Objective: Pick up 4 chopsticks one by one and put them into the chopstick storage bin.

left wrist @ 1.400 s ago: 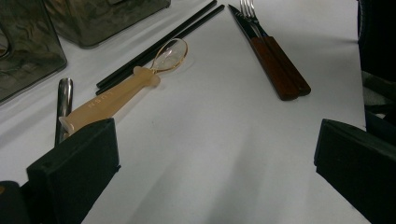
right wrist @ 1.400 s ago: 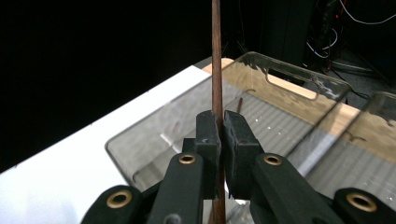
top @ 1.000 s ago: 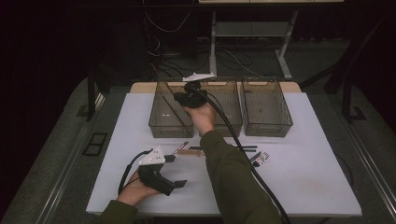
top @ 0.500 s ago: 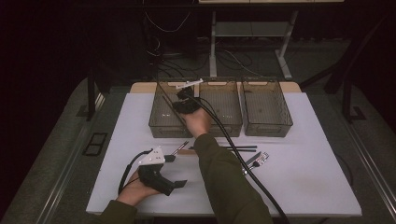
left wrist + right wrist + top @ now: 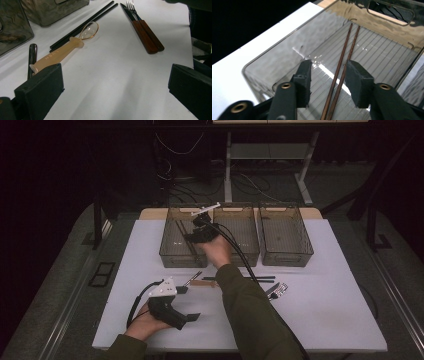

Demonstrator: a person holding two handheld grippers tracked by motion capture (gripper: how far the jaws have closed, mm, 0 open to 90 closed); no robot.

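Note:
My right gripper (image 5: 328,67) hangs inside the left smoked bin (image 5: 170,247), above its ribbed floor. Its jaws have just been opening and now stand apart. Two brown chopsticks (image 5: 344,57) lie on the floor of the bin (image 5: 287,37), running between the jaws and touching neither pad. From above, the right gripper (image 5: 200,234) sits over that bin's right half. My left gripper (image 5: 172,307) rests near the table's front left, open, with bare white mat between the jaws of the left gripper (image 5: 115,75).
On the mat lie an amber-handled clear spoon (image 5: 65,51), a pair of black chopsticks (image 5: 85,23), a dark stick (image 5: 32,57), and a wooden-handled knife and fork (image 5: 146,35). The middle bin (image 5: 247,247) and the right bin (image 5: 287,252) stand behind them. The right sleeve crosses the table's centre.
The right hand has sunk a little lower into the left bin and tilted. The left hand and its gripper have stayed put.

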